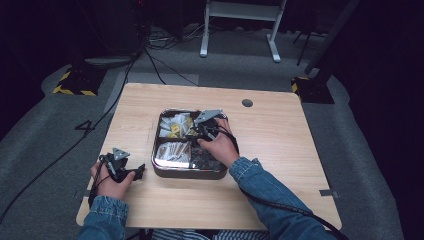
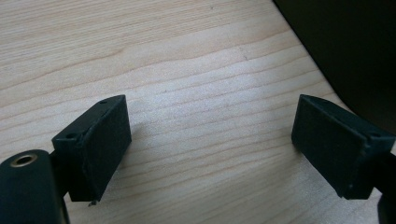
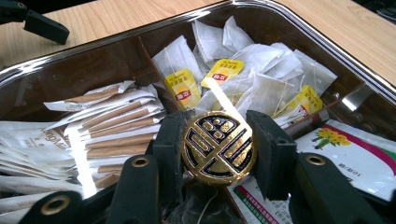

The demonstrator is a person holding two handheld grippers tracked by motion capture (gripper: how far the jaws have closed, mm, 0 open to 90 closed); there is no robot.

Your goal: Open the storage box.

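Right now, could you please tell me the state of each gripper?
Left gripper: open, holding nothing, over the table.
Right gripper: shut on a gold round capsule, above the tray.

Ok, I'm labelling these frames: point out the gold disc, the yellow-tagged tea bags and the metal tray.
gold disc (image 3: pixel 218 150), right gripper view, middle of its patterned face, between the tongs.
yellow-tagged tea bags (image 3: pixel 183 91), right gripper view, on one yellow tag.
metal tray (image 1: pixel 186 172), high view, on its near wall.

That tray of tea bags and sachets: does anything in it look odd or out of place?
Yes. A round gold-and-black disc is clamped in the right gripper over the tray, unlike the paper tea bags and sachets in its compartments.
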